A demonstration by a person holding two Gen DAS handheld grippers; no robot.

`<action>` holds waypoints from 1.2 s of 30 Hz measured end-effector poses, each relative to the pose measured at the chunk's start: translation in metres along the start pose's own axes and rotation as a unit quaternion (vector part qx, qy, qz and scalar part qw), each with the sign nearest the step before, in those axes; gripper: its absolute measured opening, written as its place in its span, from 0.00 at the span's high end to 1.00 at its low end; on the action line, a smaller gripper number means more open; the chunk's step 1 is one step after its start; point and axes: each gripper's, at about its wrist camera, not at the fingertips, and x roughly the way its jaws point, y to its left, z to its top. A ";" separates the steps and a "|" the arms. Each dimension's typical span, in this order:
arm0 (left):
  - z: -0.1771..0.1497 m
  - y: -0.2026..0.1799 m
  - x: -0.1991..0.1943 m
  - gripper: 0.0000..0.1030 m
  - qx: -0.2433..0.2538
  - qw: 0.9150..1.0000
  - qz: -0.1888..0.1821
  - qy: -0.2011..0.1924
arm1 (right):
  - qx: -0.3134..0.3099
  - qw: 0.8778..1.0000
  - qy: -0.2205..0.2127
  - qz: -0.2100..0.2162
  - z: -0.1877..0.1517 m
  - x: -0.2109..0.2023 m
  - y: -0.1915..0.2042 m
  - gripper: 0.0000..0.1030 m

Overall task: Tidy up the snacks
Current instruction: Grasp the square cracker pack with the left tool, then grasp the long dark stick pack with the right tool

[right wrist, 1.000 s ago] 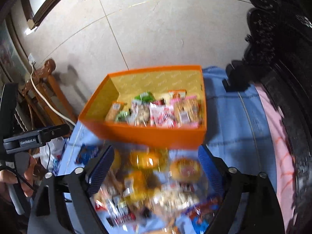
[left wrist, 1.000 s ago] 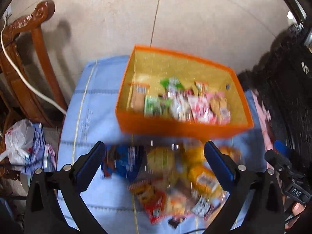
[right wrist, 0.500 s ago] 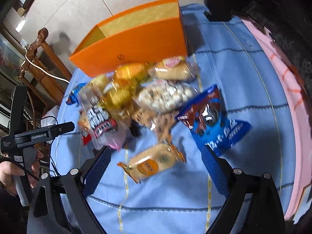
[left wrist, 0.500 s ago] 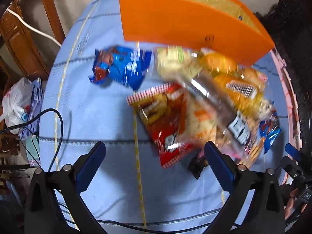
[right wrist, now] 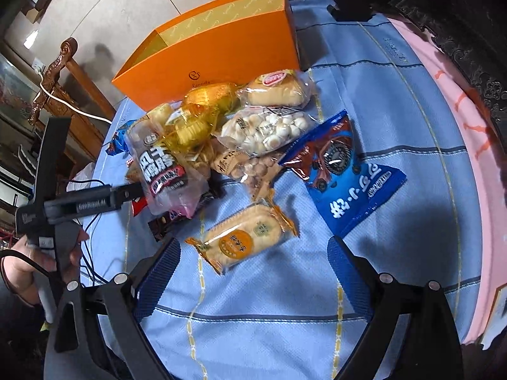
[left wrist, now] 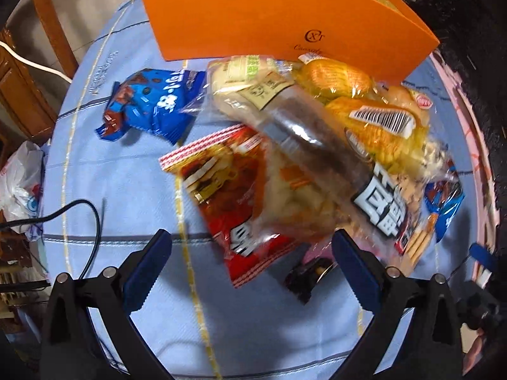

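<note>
On blue-cloth counter (right wrist: 396, 101), before orange cardboard box (right wrist: 221, 47), crinkly snack packets lie heaped. Flat orange biscuit pack (right wrist: 242, 240) nearest: light, brittle; pinch sealed end. Right claw (right wrist: 253, 272), left claw (left wrist: 252, 264) wide, empty.

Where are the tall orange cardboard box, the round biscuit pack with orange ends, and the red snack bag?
Orange cardboard box (right wrist: 221, 53): right wrist view, front wall.
Round biscuit pack with orange ends (right wrist: 242, 240): right wrist view, clear middle.
Red snack bag (left wrist: 234, 190): left wrist view, printed front.
</note>
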 end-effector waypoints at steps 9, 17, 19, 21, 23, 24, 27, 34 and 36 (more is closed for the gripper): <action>0.024 -0.010 0.019 0.08 -0.009 1.000 -0.005 0.011 | 0.007 1.000 0.005 -0.007 -0.002 -0.001 -0.011 0.08; 0.023 0.001 0.005 0.50 0.004 0.999 -0.048 -0.005 | 0.026 0.999 0.021 -0.008 0.002 0.008 -0.019 0.08; 0.014 0.010 -0.007 0.50 -0.005 0.998 -0.062 -0.016 | 0.020 1.000 0.020 -0.002 0.005 0.009 -0.015 0.08; 0.002 0.021 -0.016 0.51 -0.015 0.998 -0.063 -0.020 | 0.007 1.000 0.021 0.007 0.009 0.012 -0.005 0.08; -0.007 0.035 -0.023 0.51 -0.026 0.998 -0.062 -0.021 | -0.005 1.000 0.023 0.017 0.013 0.016 0.007 0.08; -0.011 0.042 -0.026 0.51 -0.033 0.997 -0.062 -0.020 | -0.016 0.999 0.024 0.024 0.015 0.017 0.015 0.08; -0.026 0.061 -0.032 0.51 -0.049 0.997 -0.064 -0.021 | -0.057 0.997 0.028 0.052 0.026 0.024 0.045 0.08; -0.045 0.081 -0.038 0.51 -0.073 0.995 -0.062 -0.024 | -0.139 0.988 0.046 0.054 0.062 0.063 0.107 0.12; -0.046 0.084 -0.040 0.51 -0.075 0.995 -0.062 -0.025 | -0.164 0.983 0.058 0.052 0.065 0.068 0.123 0.16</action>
